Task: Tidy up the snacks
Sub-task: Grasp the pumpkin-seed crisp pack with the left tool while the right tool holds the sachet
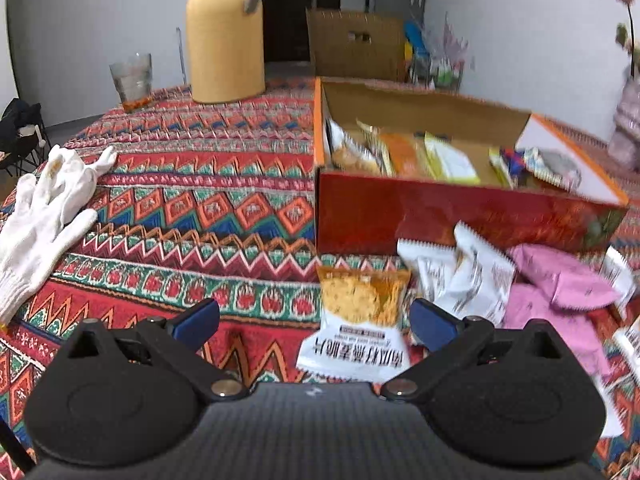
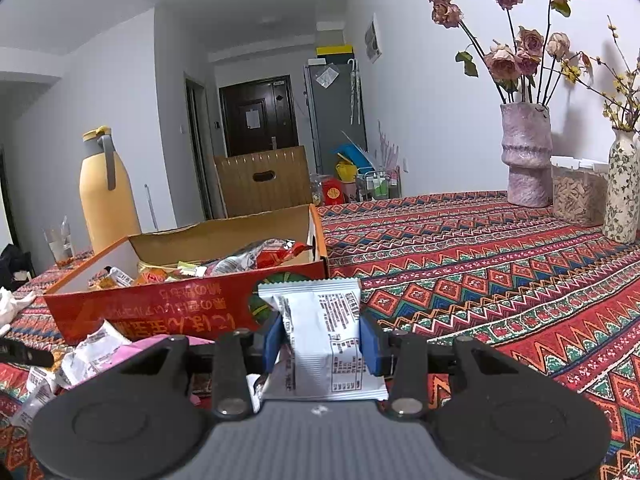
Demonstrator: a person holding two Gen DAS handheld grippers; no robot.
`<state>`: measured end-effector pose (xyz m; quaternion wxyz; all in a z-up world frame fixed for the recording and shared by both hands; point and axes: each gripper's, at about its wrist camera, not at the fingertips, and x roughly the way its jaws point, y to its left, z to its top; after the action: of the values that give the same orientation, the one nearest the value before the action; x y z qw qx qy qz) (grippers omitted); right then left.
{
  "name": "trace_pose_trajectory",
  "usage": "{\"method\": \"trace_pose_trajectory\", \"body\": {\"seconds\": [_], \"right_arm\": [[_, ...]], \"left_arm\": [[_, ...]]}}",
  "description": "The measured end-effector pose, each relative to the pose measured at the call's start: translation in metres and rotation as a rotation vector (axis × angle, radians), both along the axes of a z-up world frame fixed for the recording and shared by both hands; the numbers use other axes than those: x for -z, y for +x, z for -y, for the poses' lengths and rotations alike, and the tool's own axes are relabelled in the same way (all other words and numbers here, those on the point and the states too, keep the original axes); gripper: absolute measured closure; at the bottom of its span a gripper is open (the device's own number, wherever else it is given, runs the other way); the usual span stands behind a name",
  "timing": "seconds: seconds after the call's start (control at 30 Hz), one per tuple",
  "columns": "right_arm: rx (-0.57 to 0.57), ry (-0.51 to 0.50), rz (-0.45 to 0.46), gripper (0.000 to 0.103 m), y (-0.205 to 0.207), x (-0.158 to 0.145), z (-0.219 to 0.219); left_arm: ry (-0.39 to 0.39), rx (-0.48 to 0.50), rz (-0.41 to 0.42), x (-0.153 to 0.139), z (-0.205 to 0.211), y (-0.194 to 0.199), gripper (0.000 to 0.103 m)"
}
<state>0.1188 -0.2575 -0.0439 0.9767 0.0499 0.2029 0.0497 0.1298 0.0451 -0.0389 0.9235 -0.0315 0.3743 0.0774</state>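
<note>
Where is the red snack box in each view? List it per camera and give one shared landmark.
Left wrist view: the red box sits right of centre, open, beyond the loose packets.
Right wrist view: the same box is left of centre, behind the white packet in the right gripper.
Shared landmark: the yellow jug behind the box.

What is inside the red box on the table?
The red box holds several snack packets: a cracker packet, an orange one, a yellow-green one, a red bag. Whatever lies under them is covered.
</note>
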Motion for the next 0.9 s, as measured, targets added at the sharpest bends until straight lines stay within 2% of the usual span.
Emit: {"method": "trace_pose_trajectory", "body": {"seconds": [0.17,0.5,0.57,0.7,0.77,0.83,0.9], "right_arm": [[-0.004,0.011,0.008,0.063,-0.002,0.000,0.000],[-0.024,0.028,0.034,0.062,-0.005,-0.001,0.001],[-0.031,0.031,0.039,0.062,-0.007,-0.001,0.001],[-0.041,0.034,0.044,0.062,-0.008,-0.002,0.001],[-0.042,0.034,0.046,0.062,-0.008,-0.002,0.000],[-0.042,0.034,0.046,0.062,-0.008,-0.002,0.000],[-0.042,0.034,0.045,0.062,-0.008,-0.002,0.000]], "left_arm": [[0.045,-0.004,-0.027,0.005,0.007,0.009,0.000],[0.071,-0.013,-0.046,0.015,0.024,0.023,0.003],[0.061,-0.011,-0.040,0.014,0.026,0.022,0.007],[0.013,0.007,-0.021,0.013,0.028,0.017,0.028],[0.020,0.022,-0.008,0.012,0.033,0.013,0.039],[0.016,0.039,0.002,0.011,0.037,0.009,0.055],[0.013,0.044,0.006,0.010,0.038,0.008,0.059]]}}
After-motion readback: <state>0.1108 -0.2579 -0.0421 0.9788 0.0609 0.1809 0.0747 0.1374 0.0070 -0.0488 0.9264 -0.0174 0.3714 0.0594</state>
